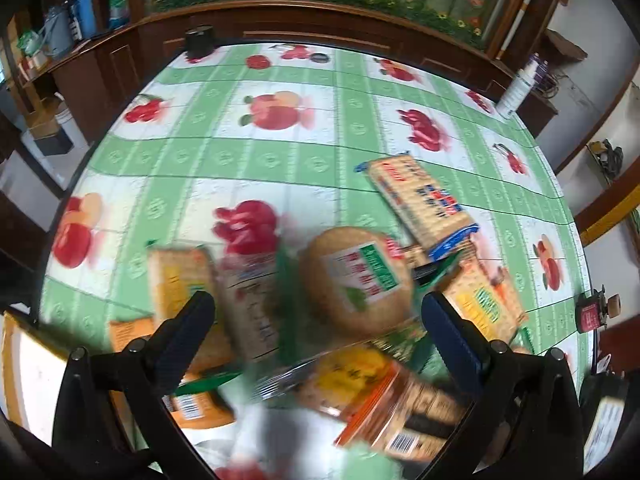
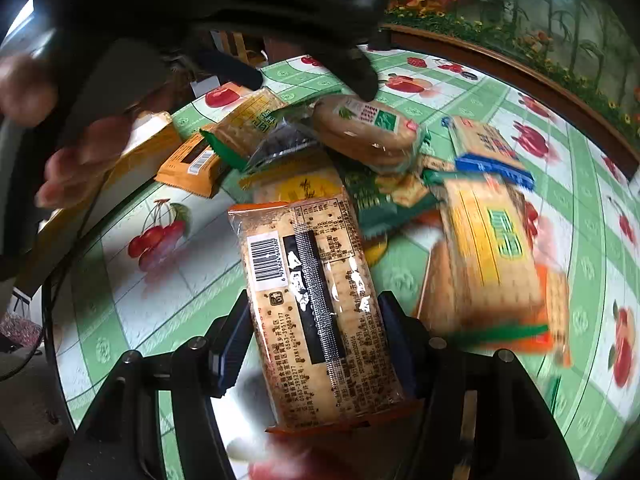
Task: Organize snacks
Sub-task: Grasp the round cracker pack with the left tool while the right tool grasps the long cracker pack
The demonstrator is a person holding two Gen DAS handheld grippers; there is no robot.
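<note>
Jaws of the right gripper (image 2: 316, 344) stand partly closed with a long cracker packet (image 2: 316, 300) between them, its barcode side up; the blue pads sit against both long edges, so it looks gripped, near end toward the camera. The left gripper (image 1: 318, 316) hangs wide open over the pile and has hold of nothing; its fingertips (image 1: 200, 304) frame a round biscuit pack (image 1: 356, 276) with a green and white label. In the right wrist view that same gripper shows from outside, a person's hand (image 2: 76, 168) around its handle.

The snacks lie in a loose heap: an orange wrapper (image 2: 192, 164) at the left edge, a green-edged cracker pack (image 2: 248, 124) beside it, a blue-trimmed cracker pack (image 1: 424, 204) on the far side, a yellow-labelled pack (image 2: 492, 256) on the right. By my judgement the step in hand is picking one packet out to sort it, with most of the pile still unsorted. The next move calls for lifting the held packet clear without dragging its neighbours, which touch or overlap its far end. Where it should go I cannot tell; a pale box edge (image 1: 24, 368) shows at the left wrist view's lower left.

Under it all is a round table (image 1: 280, 160) in a green-checked cloth printed with fruit. Dark wooden cabinetry (image 1: 320, 28) and a floral panel ring the far side, and a white spray bottle (image 1: 518, 88) stands at the table's rim
</note>
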